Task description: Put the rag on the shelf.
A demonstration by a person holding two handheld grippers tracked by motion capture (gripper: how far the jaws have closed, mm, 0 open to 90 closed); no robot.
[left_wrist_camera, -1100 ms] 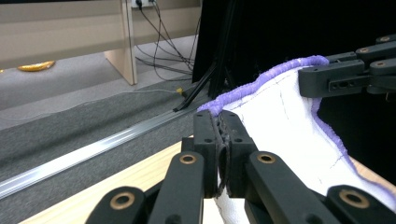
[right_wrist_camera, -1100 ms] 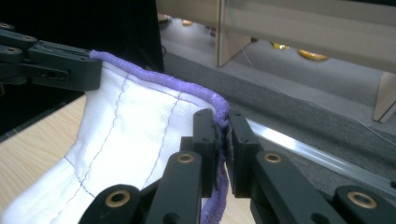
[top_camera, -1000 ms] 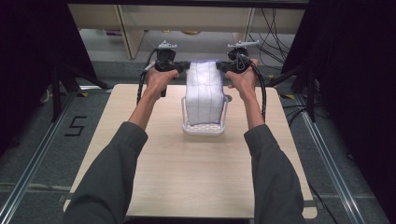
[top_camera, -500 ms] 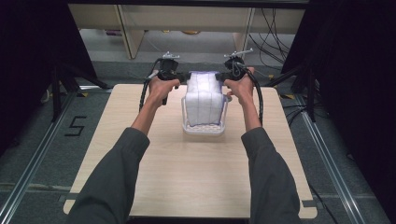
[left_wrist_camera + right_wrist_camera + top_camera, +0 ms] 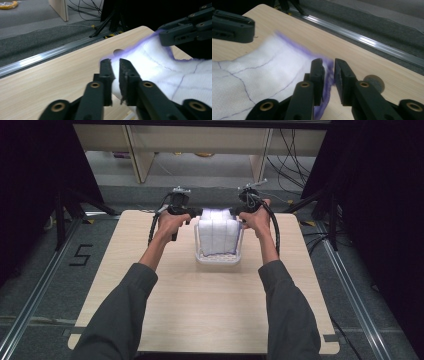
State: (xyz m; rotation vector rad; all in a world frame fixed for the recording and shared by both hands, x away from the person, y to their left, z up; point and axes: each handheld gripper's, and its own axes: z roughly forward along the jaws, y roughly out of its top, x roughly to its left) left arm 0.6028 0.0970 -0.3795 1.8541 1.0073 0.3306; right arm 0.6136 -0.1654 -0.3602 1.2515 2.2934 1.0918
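Holding the cloth [image 5: 218, 231] by its two far corners, likely to keep it spread and taut over the basket [image 5: 218, 258] mid-table [image 5: 210, 305]. Left gripper [image 5: 114, 65] and right gripper [image 5: 328, 65] each have jaws nearly closed, pinching an edge. Cloth is white, quilted, thin purple stitch lines, purple-trimmed border.

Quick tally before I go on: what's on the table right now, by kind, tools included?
White cloth with purple edge: 1
White basket under the cloth: 1
Handheld tools: 2, the left tool and the right tool, each pinching a far corner of the cloth
Total: 4
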